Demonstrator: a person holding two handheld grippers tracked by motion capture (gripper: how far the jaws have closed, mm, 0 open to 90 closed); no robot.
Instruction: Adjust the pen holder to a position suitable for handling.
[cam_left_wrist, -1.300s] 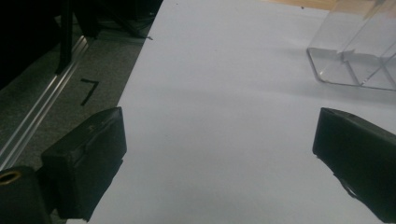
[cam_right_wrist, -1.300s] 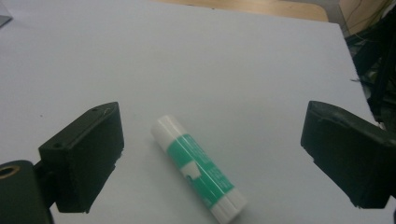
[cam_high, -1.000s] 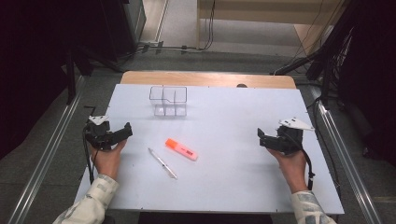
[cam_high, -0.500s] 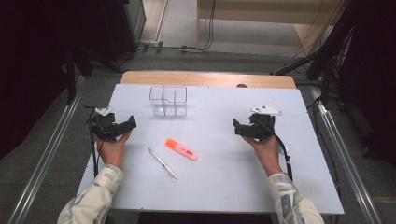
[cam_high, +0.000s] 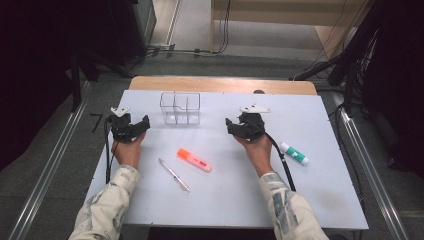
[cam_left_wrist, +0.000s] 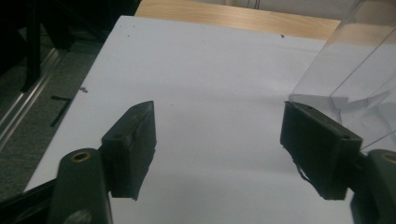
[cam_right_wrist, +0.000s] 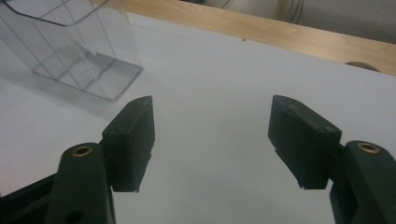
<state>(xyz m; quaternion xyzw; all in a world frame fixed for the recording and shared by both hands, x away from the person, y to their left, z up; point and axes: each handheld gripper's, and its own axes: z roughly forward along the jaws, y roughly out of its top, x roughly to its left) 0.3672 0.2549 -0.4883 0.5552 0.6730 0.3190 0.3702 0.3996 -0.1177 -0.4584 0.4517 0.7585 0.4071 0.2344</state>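
A clear plastic organizer (cam_high: 180, 107) with several compartments stands at the back middle of the white table (cam_high: 320, 200). My left gripper (cam_high: 144, 121) hovers just left of it, and the organizer's corner (cam_left_wrist: 355, 79) rises beside its right jaw. My right gripper (cam_high: 229, 124) is to the organizer's right, with the box (cam_right_wrist: 79, 46) up-left of its jaws. Both grippers (cam_left_wrist: 219, 109) (cam_right_wrist: 212, 102) are open, their jaws have just been closing, and only bare table lies between them. An orange highlighter (cam_high: 194, 160) and a thin pen (cam_high: 174, 175) lie in front.
A green-and-white marker (cam_high: 293, 153) lies to the right of my right forearm, near its trailing cable. A wooden strip (cam_high: 220, 84) borders the table's far edge. Metal rails run along both sides on the floor.
My right hand has swept left toward the table's middle, uncovering the green-and-white marker. My left hand has edged right, toward the organizer.
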